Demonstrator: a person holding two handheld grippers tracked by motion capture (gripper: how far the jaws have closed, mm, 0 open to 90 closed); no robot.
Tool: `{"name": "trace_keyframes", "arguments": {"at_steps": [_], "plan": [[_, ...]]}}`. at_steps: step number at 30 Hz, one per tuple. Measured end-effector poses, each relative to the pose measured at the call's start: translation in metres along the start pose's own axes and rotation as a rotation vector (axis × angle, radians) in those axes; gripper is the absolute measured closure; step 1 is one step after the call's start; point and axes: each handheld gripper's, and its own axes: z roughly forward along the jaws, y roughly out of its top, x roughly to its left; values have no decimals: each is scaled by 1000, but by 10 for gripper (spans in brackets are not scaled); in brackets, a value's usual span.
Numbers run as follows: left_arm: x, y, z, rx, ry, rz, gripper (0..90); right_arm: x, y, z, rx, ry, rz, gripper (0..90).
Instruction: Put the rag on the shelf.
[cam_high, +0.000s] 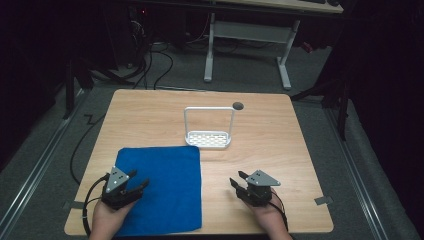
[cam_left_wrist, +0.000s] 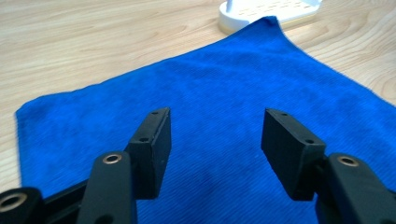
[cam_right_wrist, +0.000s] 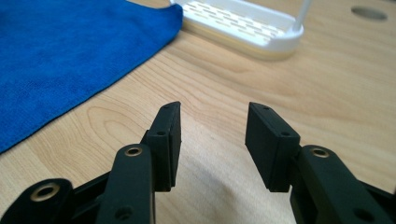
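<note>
A blue cloth lies flat on the front left of the wooden table. Behind it stands a white slotted rack with a tall hoop handle. My left gripper hovers over the cloth's left part, open, with nothing between its jaws; its own view shows the cloth spreading ahead of the left gripper and the rack's base beyond. My right gripper stands open over bare wood right of the cloth. In its view the right gripper points toward the rack, with the cloth at left.
A round dark hole sits in the tabletop behind the rack, also seen as the hole in the right gripper view. Beyond the table are a white desk frame, cables on grey carpet and floor rails at both sides.
</note>
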Motion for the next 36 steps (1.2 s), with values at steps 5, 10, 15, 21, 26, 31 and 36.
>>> {"name": "trace_keyframes", "arguments": {"at_steps": [5, 10, 15, 21, 26, 31, 36], "plan": [[7, 0, -3, -37, -13, -68, 463, 1, -2, 2, 5, 15, -5, 562], [10, -3, -4, -29, -5, -65, 462, 1, 3, -1, -17, 21, 0, 545], [14, -6, -12, -16, 27, -62, 459, 9, 11, 5, -30, 51, -14, 548], [20, -17, -24, 75, 87, -57, 574, 28, 29, 20, 4, 167, -29, 718], [20, -34, -26, 232, 48, -66, 832, 57, 38, 48, 68, 312, -121, 887], [17, -37, -30, 231, 53, -56, 847, 72, 42, 66, 151, 342, -167, 900], [14, -39, -32, 227, 41, -44, 843, 73, 40, 75, 195, 353, -163, 900]]}}
